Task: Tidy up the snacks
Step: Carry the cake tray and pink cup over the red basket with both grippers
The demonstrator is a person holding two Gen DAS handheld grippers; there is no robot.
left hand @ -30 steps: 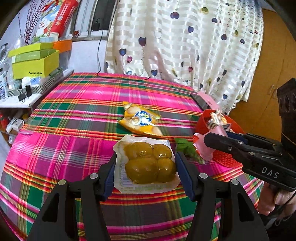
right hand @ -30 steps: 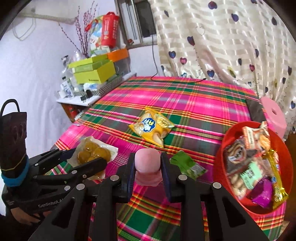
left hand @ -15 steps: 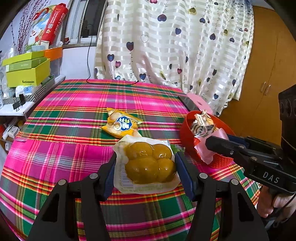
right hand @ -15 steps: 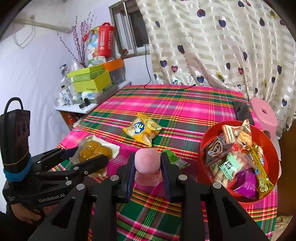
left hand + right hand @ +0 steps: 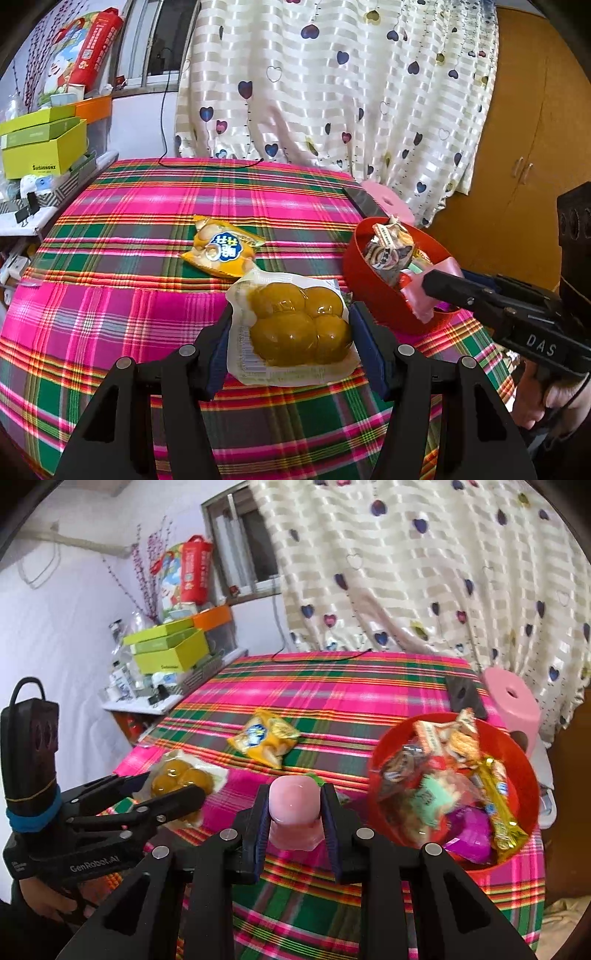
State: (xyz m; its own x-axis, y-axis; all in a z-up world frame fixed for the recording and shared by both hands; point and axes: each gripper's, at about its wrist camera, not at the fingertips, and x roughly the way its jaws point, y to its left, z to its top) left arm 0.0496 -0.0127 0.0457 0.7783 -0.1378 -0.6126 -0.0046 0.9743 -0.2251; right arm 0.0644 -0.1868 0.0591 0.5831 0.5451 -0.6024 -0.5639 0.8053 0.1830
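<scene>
Bright plaid cloth point(image 5: 155, 206) covers the table, and a red bowl point(image 5: 524, 775) full of snacks sits at its right side. The left gripper point(image 5: 290, 325) holds a clear pack of yellow balls point(image 5: 295, 325) by its sides. The right gripper point(image 5: 293, 805) pinches a pink jelly cup point(image 5: 293, 801), up near the bowl. The pack is floppy and could slide out. The bowl is full, so new snacks might spill. An orange bag point(image 5: 221, 253) lies on the cloth.

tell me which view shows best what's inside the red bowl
The right wrist view: it looks down into the round red plastic bowl, showing its wrapped snacks. The left wrist view sees it side-on, mostly its outer wall, partly hidden by the right hand-held gripper.
</scene>
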